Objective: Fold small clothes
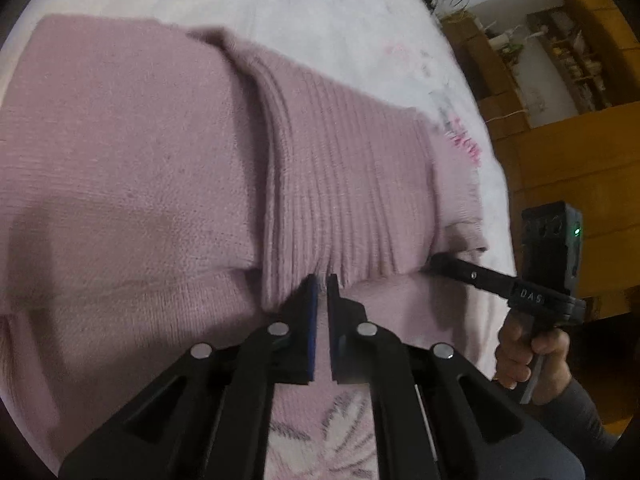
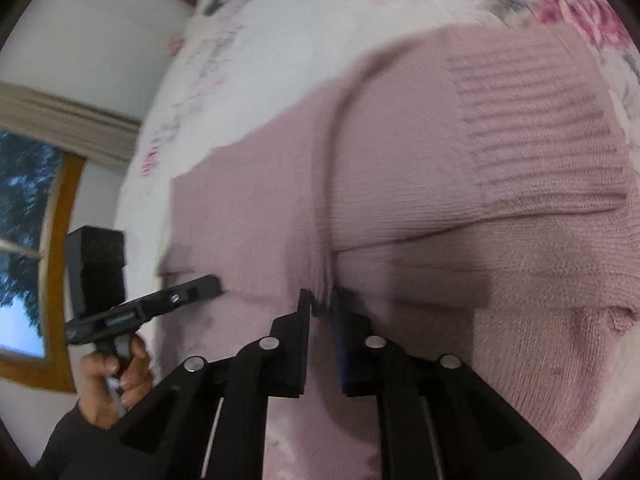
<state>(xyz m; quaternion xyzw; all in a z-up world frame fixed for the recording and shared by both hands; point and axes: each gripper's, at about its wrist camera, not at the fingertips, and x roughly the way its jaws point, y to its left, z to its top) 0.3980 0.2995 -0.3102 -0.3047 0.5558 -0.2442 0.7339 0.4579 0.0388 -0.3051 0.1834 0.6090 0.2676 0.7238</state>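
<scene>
A pink knitted sweater point(image 1: 132, 168) lies on a floral bedsheet point(image 1: 340, 32), with a ribbed part point(image 1: 344, 184) folded over its plain body. My left gripper point(image 1: 322, 280) is shut on the near edge of the ribbed fold. In the right wrist view the same sweater point(image 2: 440, 184) fills the frame, and my right gripper point(image 2: 322, 300) is shut on a pinched ridge of its knit. Each wrist view also shows the other gripper: the right one point(image 1: 436, 260) at the sweater's right edge, the left one point(image 2: 214, 286) at its left edge, each held by a hand.
The bed's edge runs down the right of the left wrist view, with wooden furniture point(image 1: 568, 152) and shelves beyond. In the right wrist view a white wall and a wood-framed window point(image 2: 28, 240) lie left of the bed. A hand point(image 1: 528, 356) in a dark sleeve grips the right handle.
</scene>
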